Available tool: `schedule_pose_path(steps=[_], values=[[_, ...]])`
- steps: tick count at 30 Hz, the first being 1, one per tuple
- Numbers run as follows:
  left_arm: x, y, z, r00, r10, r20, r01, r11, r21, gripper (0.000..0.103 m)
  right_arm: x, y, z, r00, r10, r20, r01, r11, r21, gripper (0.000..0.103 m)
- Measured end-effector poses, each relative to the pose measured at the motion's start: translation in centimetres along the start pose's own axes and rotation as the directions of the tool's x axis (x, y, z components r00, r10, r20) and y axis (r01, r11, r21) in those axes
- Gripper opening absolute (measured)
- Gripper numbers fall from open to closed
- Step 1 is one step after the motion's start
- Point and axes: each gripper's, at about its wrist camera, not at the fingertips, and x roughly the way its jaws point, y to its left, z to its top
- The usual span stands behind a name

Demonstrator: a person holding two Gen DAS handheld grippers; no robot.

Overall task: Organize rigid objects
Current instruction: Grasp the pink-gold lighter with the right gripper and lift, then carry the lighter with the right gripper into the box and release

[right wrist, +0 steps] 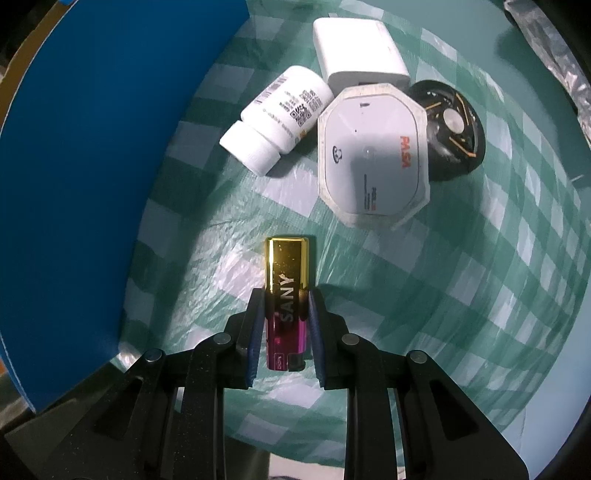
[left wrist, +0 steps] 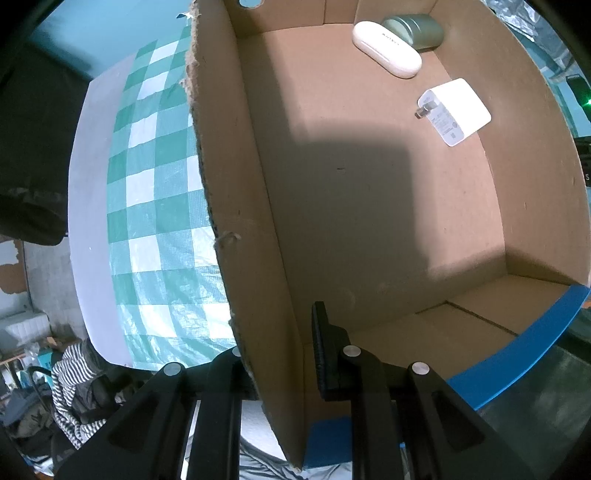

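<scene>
My left gripper point(left wrist: 280, 347) is shut on the near side wall of a cardboard box point(left wrist: 236, 206), one finger outside and one inside. In the box lie a white oval case point(left wrist: 386, 49), a green tin point(left wrist: 415, 30) and a white charger point(left wrist: 456, 110). My right gripper point(right wrist: 286, 306) is shut on a gold and pink lighter point(right wrist: 287, 291) marked SANY, just above the checked cloth. Beyond it on the cloth lie a white pill bottle point(right wrist: 277, 118), a white octagonal box point(right wrist: 371, 155), a white adapter point(right wrist: 356, 51) and a black round disc point(right wrist: 452, 127).
The box's blue outer wall point(right wrist: 85, 147) stands close on the left of the right gripper. The green checked cloth point(left wrist: 155, 184) covers the table to the left of the box. A crinkled silver sheet point(right wrist: 554, 55) lies at the far right.
</scene>
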Motion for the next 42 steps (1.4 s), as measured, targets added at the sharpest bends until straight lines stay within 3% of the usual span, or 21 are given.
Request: schedule_pose_path(steps=[7,13,18,42], values=[[0.1,0.2,-0.1,1.0,-0.001,0.001,0.001,1.0,0.001,0.016,0.1,-1.6,1.0,1.0,-0.003,-0.029,0.003,1.0,0.017,0.024],[0.1,0.1,-0.2,1.0,-0.002,0.005,0.002,1.0,0.002,0.016,0.2,-0.7,2.1,0.999,-0.041,-0.021,0.041,0.999,-0.011,0.022],[0.1,0.3,-0.2,1.0,-0.005,0.006,0.005,1.0,0.001,0.016,-0.2,-1.0,1.9,1.0,-0.014,-0.011,0.014,1.0,0.002,0.022],[0.4,0.2,-0.2,1.0,-0.005,0.002,0.005,1.0,0.011,0.016,-9.8,0.9,3.1,0.996,0.021,0.089,-0.013,0.996,-0.087,0.022]])
